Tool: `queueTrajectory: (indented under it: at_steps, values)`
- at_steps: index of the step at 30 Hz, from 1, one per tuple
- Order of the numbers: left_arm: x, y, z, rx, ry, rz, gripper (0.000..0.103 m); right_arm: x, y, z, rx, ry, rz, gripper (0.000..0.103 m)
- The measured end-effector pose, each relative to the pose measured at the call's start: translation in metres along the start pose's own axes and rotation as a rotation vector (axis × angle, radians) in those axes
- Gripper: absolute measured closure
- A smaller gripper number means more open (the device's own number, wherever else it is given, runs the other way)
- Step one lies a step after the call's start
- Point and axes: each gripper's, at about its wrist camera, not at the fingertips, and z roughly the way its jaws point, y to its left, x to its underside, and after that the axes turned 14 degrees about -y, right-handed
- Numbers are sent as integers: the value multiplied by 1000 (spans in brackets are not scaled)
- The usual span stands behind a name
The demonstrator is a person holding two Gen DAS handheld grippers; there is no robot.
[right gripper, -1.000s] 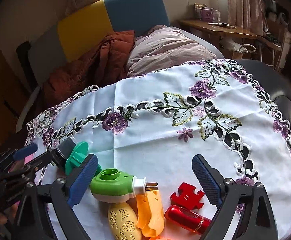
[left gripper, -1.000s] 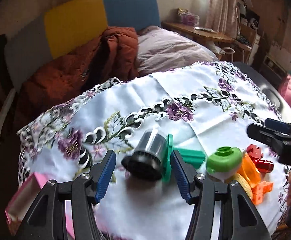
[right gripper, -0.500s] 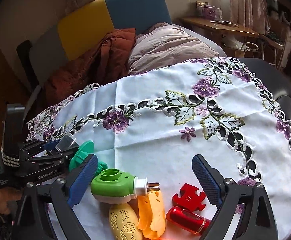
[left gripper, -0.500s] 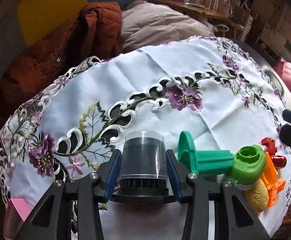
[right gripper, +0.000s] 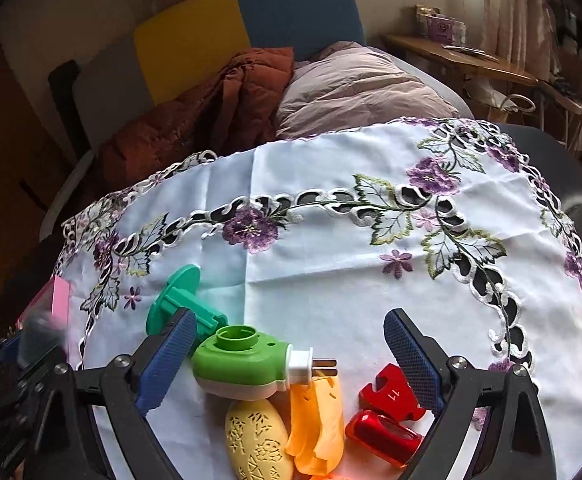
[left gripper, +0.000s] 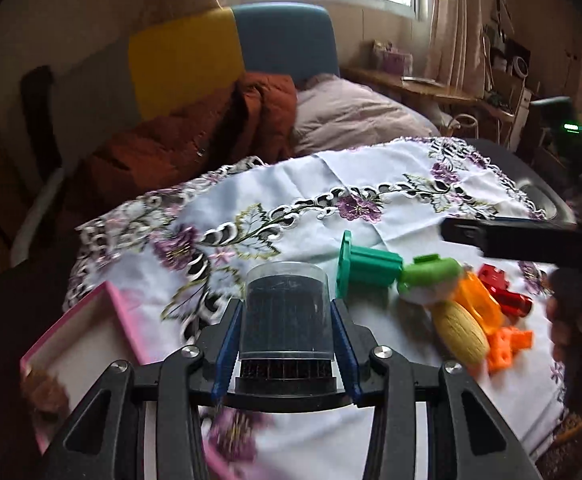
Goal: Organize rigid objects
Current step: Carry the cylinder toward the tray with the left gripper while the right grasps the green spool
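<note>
The left tongs are clamped on a black canister with a clear cap: the 2 blue pads press its sides just above the flared black base, so the base sits under the pads like a ledge, which probably keeps it from slipping down. Within the last second the jaws were closing, and the canister now fills the gap between them. It is held upright, clear of the cloth, likely so it can be carried without tipping.

Just to the left of these tongs and a little below lies a pink box, open side up. I judge it the likely place for the canister, since it is the only container in sight.

To the right of the left tongs lies a green spool on its side, touching a green plug-in device.

The right tongs stand wide and hold nothing; they hover over the heap, with the green plug-in device between the pads but untouched. Below it lie a yellow oval piece, an orange piece, a red puzzle piece and a red cylinder, bunched together. These 6 pieces wait on the embroidered tablecloth.
</note>
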Motion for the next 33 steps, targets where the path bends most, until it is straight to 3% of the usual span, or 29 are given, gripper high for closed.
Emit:
queueTrajectory:
  at_steps: [12, 33]
  values:
    - [27, 8, -71, -63, -40, -40, 60, 11, 18, 9, -8, 17, -116, 10]
    - [60, 26, -131, -121, -73, -71, 60, 19, 32, 9, -30, 6, -192, 39]
